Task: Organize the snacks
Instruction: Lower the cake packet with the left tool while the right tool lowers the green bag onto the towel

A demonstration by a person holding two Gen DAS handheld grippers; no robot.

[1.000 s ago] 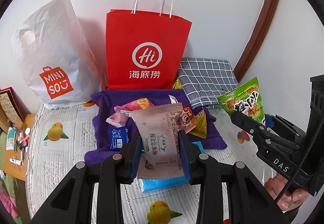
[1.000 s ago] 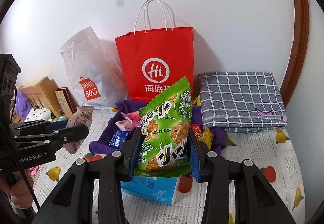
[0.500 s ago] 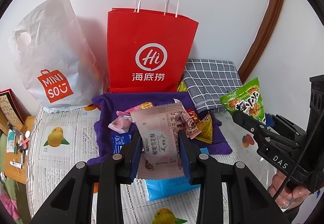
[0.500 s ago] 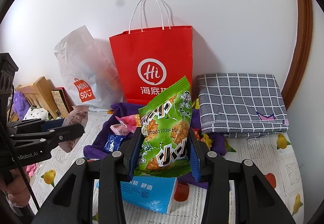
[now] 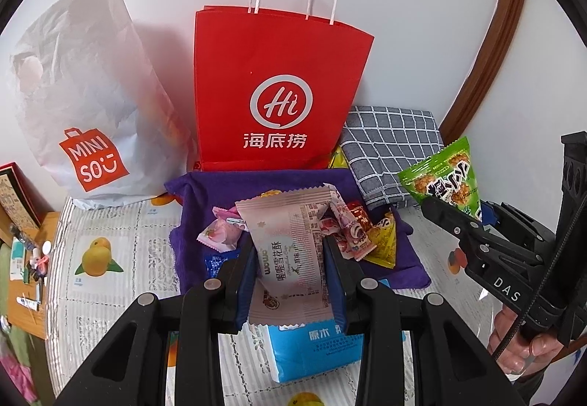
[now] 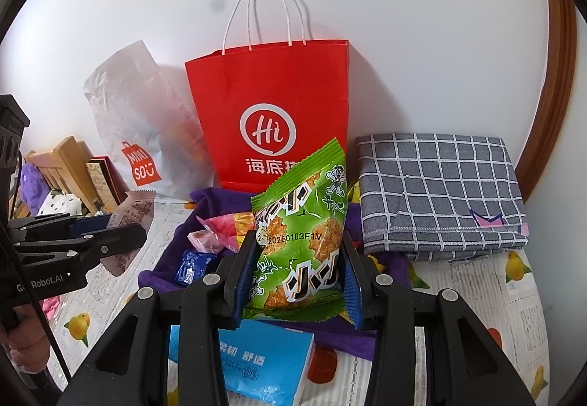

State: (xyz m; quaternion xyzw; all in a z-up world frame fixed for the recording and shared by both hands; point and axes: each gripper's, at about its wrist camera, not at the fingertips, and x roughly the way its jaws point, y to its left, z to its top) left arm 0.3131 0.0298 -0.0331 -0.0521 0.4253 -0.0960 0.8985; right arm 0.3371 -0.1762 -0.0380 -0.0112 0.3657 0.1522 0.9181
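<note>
Above purple cloth [image 5: 205, 200]: left gripper [image 5: 290, 270] clamped on pink snowflake-crisp packet [image 5: 290, 252]; right gripper [image 6: 299, 274] clamped on green snack packet [image 6: 304, 237].

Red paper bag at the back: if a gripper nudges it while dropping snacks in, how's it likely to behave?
The red paper bag is tall, narrow-based and upright against the wall, so it probably tips or slides sideways easily. Creased paper walls look stiff enough to keep the mouth open but may buckle. Its contents are hidden; if empty, it is likely very light.
</note>
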